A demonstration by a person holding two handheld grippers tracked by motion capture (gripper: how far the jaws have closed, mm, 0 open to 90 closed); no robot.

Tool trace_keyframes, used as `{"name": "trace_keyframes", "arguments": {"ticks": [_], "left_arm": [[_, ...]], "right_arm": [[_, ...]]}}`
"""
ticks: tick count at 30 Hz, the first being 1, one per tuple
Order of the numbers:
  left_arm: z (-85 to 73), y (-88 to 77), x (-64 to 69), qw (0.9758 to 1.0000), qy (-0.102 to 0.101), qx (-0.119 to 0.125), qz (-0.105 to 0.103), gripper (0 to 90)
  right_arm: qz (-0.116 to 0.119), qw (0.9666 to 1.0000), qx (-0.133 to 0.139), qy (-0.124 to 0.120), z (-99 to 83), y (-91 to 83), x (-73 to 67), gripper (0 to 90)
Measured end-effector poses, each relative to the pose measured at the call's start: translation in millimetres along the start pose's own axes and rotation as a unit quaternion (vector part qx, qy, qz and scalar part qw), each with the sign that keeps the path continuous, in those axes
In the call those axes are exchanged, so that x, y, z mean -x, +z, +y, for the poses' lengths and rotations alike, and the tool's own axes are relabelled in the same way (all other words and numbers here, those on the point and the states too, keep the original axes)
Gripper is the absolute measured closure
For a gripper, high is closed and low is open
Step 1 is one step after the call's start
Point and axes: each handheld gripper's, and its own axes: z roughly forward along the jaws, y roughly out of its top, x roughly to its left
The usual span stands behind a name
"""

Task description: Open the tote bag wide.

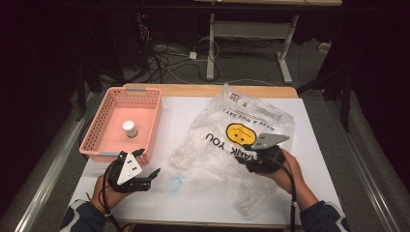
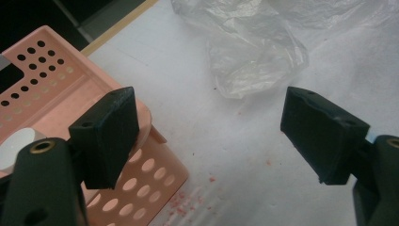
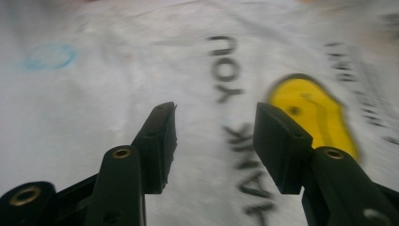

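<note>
On the white table [image 1: 193,203]: one plastic bag [image 1: 241,130] at three o'clock, one pink basket [image 1: 104,123] at ten holding one small jar [image 1: 129,128]. Left gripper [image 1: 153,173] gapes wide and empty; right gripper [image 1: 241,157] has its jaws parted above the bag, nothing between them.

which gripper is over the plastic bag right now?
The right gripper, over the plastic bag by its THANK YOU print. The left gripper sits off the bag, beside the pink basket.

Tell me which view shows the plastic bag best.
The high view: the whole plastic bag lies crumpled on the table, print and smiley visible. The right gripper view gives a blurred close-up of its lettering and yellow face; the left gripper view catches one crumpled clear corner.
</note>
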Motion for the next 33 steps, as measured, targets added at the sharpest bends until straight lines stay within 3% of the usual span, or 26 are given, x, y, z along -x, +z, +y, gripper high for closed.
{"name": "trace_keyframes", "arguments": {"ticks": [2,4,6,10,11,12,13,14,18,22,24,26,30,33], "left_arm": [[0.1,-0.1,0.2,1.0,0.001,0.0,0.0,19.6],[-0.1,-0.5,0.2,1.0,0.003,-0.001,-0.001,19.6],[-0.3,-0.8,0.2,1.0,0.004,-0.001,-0.002,19.6],[-0.4,-0.8,0.1,1.0,0.004,0.0,-0.003,19.6],[-0.4,-0.7,0.0,1.0,0.004,0.0,-0.004,19.6],[-0.4,-0.6,0.1,1.0,0.005,0.0,-0.003,19.6],[-0.3,-0.5,0.3,1.0,0.006,-0.001,-0.003,19.6],[-0.3,-0.4,0.4,1.0,0.006,-0.001,-0.003,19.6],[-0.1,-0.5,0.7,1.0,0.008,-0.002,-0.002,19.6],[-0.3,-1.2,1.1,1.0,0.007,-0.002,-0.001,19.6],[-0.7,-1.5,0.9,1.0,0.006,-0.002,-0.001,19.6],[-1.0,-1.7,0.4,1.0,0.005,-0.002,0.0,19.7],[-1.2,-2.1,-0.4,1.0,0.003,-0.004,0.002,19.6],[-1.5,-3.6,-1.1,1.0,-0.002,-0.003,0.006,19.6]], "right_arm": [[0.032,0.9989,-0.024,-0.024,1.5,21.5,-14.9,50.8],[0.041,0.9981,-0.033,-0.031,0.4,28.3,-18.5,50.8],[0.06,0.9954,-0.063,-0.041,-6.2,46.9,-24.8,50.8],[0.062,0.9935,-0.087,-0.04,-14.0,62.0,-24.7,51.3],[0.074,0.9942,-0.076,-0.019,-17.7,65.4,-21.7,59.7],[0.074,0.9942,-0.076,-0.019,-17.7,65.4,-21.7,59.7],[0.072,0.9946,-0.074,-0.014,-17.9,65.6,-20.9,66.0],[0.069,0.995,-0.071,-0.012,-18.0,65.5,-20.1,80.7],[0.069,0.9948,-0.073,-0.015,-15.9,64.0,-21.3,90.0],[0.055,0.9968,-0.057,-0.013,-11.6,57.1,-20.5,90.0],[0.043,0.9985,-0.033,-0.001,-6.2,49.2,-19.5,90.0],[0.034,0.9992,-0.019,-0.007,-2.1,43.3,-18.8,90.0],[0.008,0.9998,0.018,-0.006,6.8,28.3,-17.8,90.0],[-0.003,0.9995,0.03,-0.009,11.5,21.6,-15.8,90.0]]}}
